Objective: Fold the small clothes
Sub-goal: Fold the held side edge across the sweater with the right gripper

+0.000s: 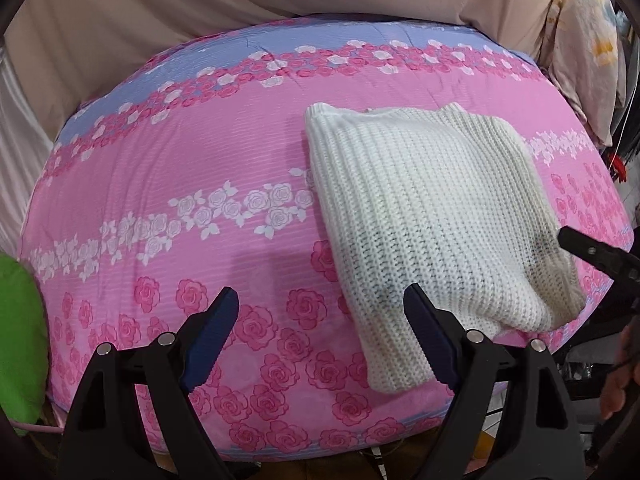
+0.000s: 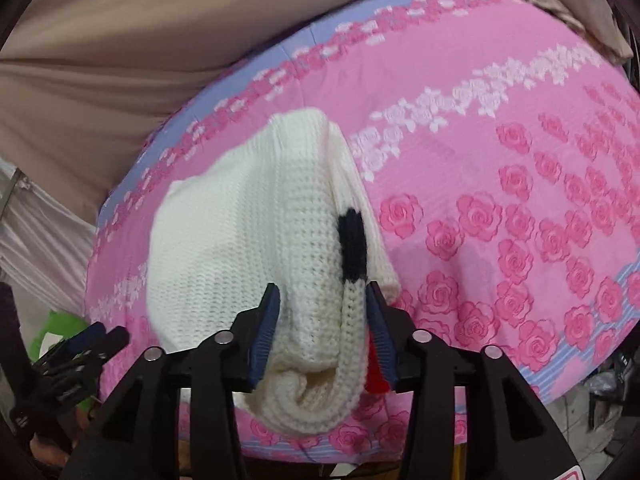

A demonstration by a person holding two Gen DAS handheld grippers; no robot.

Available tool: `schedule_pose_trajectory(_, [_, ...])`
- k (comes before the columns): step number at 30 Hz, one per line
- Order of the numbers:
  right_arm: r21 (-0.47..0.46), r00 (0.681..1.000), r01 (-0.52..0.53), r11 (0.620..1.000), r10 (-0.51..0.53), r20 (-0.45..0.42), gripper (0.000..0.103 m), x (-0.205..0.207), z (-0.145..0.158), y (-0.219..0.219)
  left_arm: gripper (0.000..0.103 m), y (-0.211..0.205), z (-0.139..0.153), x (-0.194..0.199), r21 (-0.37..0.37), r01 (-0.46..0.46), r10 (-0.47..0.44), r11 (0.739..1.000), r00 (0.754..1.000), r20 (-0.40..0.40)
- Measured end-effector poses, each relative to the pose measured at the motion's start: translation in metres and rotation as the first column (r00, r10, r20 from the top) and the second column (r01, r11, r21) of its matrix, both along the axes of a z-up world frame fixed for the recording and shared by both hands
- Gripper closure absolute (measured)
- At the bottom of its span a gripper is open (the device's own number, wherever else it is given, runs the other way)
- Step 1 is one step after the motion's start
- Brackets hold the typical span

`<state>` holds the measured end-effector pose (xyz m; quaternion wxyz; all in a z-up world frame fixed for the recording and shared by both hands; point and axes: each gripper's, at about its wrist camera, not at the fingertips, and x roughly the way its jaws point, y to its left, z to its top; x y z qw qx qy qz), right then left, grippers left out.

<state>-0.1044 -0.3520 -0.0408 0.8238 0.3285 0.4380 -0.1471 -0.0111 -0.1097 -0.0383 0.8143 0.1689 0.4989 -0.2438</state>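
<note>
A folded white chunky-knit sweater (image 1: 424, 216) lies on the pink rose-print quilt (image 1: 168, 168) of the bed, toward its near edge. The left claw (image 1: 320, 308) gapes wide above the quilt, empty. The right claw (image 2: 322, 294) straddles the sweater's rolled near end, half-open; whether it pinches is unclear.

The left gripper (image 1: 320, 316) points steeply downward, its blue-padded jaws spread wide with nothing between them. Its own camera shows the right gripper's black tip at about 3 o'clock, and a bare hand (image 1: 618, 380) near 4 o'clock. The right gripper (image 2: 322, 300) also tilts down, jaws partly apart (a knit fold sits between the pads, and whether they press on it cannot be told). The left gripper appears at 8 o'clock there.
</note>
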Motion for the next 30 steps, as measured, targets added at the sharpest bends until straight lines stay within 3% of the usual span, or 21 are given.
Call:
schedule_pose_trajectory(5, [-0.152, 1.000, -0.019, 0.988, 0.022, 0.019, 0.046, -0.011, 0.025, 0.019, 0.021, -0.011, -0.002, -0.002, 0.015, 0.032, -0.032, 0.999, 0.999, 0.005])
schedule_pose_trajectory(8, [-0.223, 0.997, -0.073, 0.972, 0.076, 0.004, 0.035, -0.008, 0.023, 0.030, 0.021, -0.015, -0.007, -0.002, 0.025, 0.039, -0.038, 0.999, 0.999, -0.010])
schedule_pose_trajectory(11, [-0.186, 0.991, -0.122, 0.975, 0.111, -0.070, 0.036, 0.006, -0.003, 0.032, 0.021, -0.016, -0.011, -0.002, 0.034, 0.037, -0.036, 0.999, 0.999, -0.021])
schedule_pose_trajectory(13, [-0.148, 0.991, -0.117, 0.982, 0.106, -0.082, 0.043, 0.006, -0.016, 0.031, 0.021, -0.016, -0.013, -0.002, 0.038, 0.036, -0.035, 0.999, 0.999, -0.024])
schedule_pose_trajectory(15, [-0.118, 0.993, -0.105, 0.988, 0.096, -0.075, 0.066, 0.006, -0.018, 0.026, 0.021, -0.016, -0.016, -0.002, 0.048, 0.031, -0.030, 0.998, 0.999, -0.029])
schedule_pose_trajectory(18, [-0.093, 0.997, -0.070, 0.993, 0.072, 0.017, 0.078, -0.001, 0.004, 0.017, 0.021, -0.015, -0.019, -0.002, 0.054, 0.021, -0.019, 0.998, 0.999, -0.035])
schedule_pose_trajectory(21, [-0.119, 0.992, -0.011, 0.993, 0.026, 0.120, 0.078, -0.012, 0.037, 0.006, 0.021, -0.014, -0.023, -0.002, 0.059, 0.012, -0.009, 0.998, 0.999, -0.043])
schedule_pose_trajectory(22, [-0.128, 0.993, -0.014, 0.992, 0.029, 0.117, 0.078, -0.011, 0.037, 0.003, 0.021, -0.014, -0.025, -0.002, 0.061, 0.011, -0.008, 0.998, 0.999, -0.049])
schedule_pose_trajectory(25, [-0.126, 0.998, -0.055, 0.990, 0.049, -0.047, 0.076, 0.000, -0.011, -0.006, 0.021, -0.014, -0.031, -0.001, 0.076, 0.003, 0.002, 0.997, 0.998, -0.061])
schedule_pose_trajectory(26, [-0.091, 0.992, -0.073, 0.993, 0.062, -0.112, 0.070, 0.004, -0.036, -0.008, 0.021, -0.014, -0.034, -0.001, 0.088, 0.001, 0.005, 0.996, 0.998, -0.065])
schedule_pose_trajectory(27, [-0.054, 0.993, -0.059, 0.997, 0.053, -0.103, 0.060, 0.000, -0.048, -0.011, 0.021, -0.013, -0.036, -0.001, 0.095, -0.002, 0.009, 0.995, 0.998, -0.068])
schedule_pose_trajectory(30, [0.003, 0.999, 0.022, 1.000, -0.021, -0.048, 0.060, -0.012, -0.032, -0.021, 0.021, -0.011, -0.035, -0.002, 0.090, -0.009, 0.014, 0.996, 0.998, -0.062])
